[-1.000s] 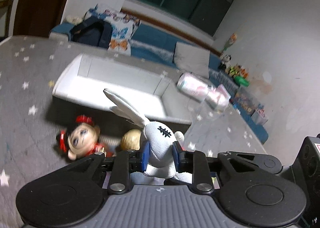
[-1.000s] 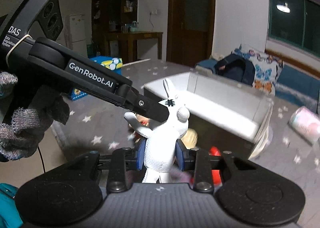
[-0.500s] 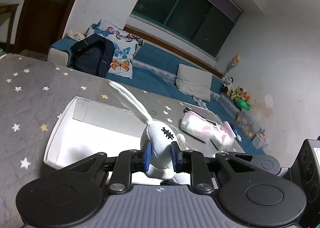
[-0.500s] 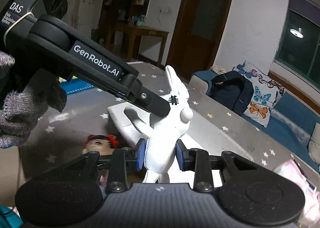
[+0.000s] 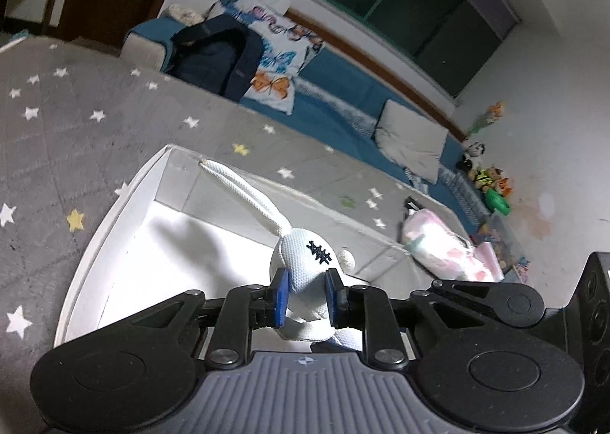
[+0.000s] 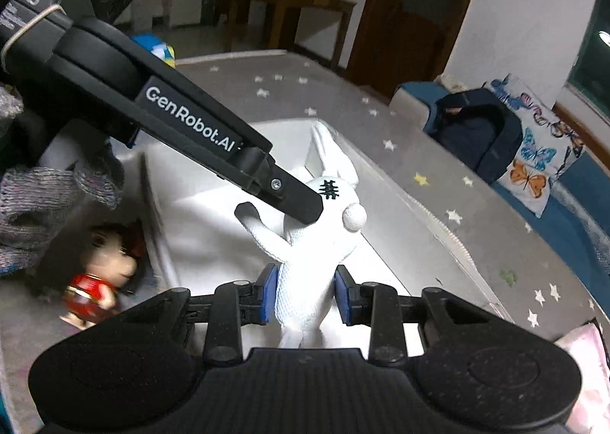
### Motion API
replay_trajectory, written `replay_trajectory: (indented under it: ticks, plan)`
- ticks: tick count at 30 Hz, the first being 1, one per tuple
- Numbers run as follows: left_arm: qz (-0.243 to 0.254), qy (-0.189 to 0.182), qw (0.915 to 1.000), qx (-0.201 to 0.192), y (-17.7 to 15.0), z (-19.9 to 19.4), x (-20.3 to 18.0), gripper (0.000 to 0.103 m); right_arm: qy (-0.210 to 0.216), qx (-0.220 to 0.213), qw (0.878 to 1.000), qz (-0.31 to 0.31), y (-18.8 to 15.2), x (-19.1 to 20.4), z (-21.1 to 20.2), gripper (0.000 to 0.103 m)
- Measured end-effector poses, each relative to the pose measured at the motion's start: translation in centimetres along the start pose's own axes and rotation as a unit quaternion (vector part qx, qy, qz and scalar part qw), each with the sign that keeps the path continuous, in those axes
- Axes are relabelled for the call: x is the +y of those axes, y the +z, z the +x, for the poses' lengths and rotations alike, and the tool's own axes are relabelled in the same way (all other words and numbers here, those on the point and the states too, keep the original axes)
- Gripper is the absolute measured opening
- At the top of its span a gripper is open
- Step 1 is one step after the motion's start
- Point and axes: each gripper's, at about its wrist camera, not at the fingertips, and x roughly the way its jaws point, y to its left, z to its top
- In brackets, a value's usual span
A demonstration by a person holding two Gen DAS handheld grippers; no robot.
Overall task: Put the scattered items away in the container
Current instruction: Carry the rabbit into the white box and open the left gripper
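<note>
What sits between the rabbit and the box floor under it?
Nothing; the white rabbit hangs over the bare floor of the white box, shown in the right wrist view.

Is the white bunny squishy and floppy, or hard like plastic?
Probably soft: the white bunny looks like knitted fabric. Its long ear and arm would likely flop when moved. It seems light, and the cloth should grip rather than slip.

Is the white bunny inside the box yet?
Not yet. The white bunny hangs over the white box, gripped at the head by the left gripper and at the body by the right gripper.
</note>
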Motion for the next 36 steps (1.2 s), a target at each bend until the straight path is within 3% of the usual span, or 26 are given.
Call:
replay_trajectory:
  ticks: [6, 9, 17, 26, 36]
  plan:
    - [-0.016, 0.018, 0.9996, 0.017, 0.2, 2.2, 0.7, 0.02, 0.03, 0.039, 0.999, 0.003, 0.0, -2.0, 2.9, 0.031]
    - [-0.029, 0.021, 0.9991, 0.023, 0.2, 3.0, 1.2, 0.015, 0.014, 0.053, 0.998, -0.001, 0.1, -2.7, 4.0, 0.032]
    - [-0.022, 0.039, 0.9987, 0.024, 0.0, 3.6, 1.1, 0.017, -0.029, 0.066, 0.997, 0.021, -0.2, -3.6, 5.0, 0.035]
    - [0.004, 0.037, 0.9993, 0.008, -0.6, 1.8, -0.2, 0.017, -0.041, 0.037, 0.996, 0.066, -1.1, -4.1, 2.5, 0.042]
    - [0.041, 0.02, 0.9989, 0.002, -2.5, -1.4, -2.6, 0.019, -0.07, -0.023, 0.991, 0.112, -3.0, -2.6, -4.0, 0.043]
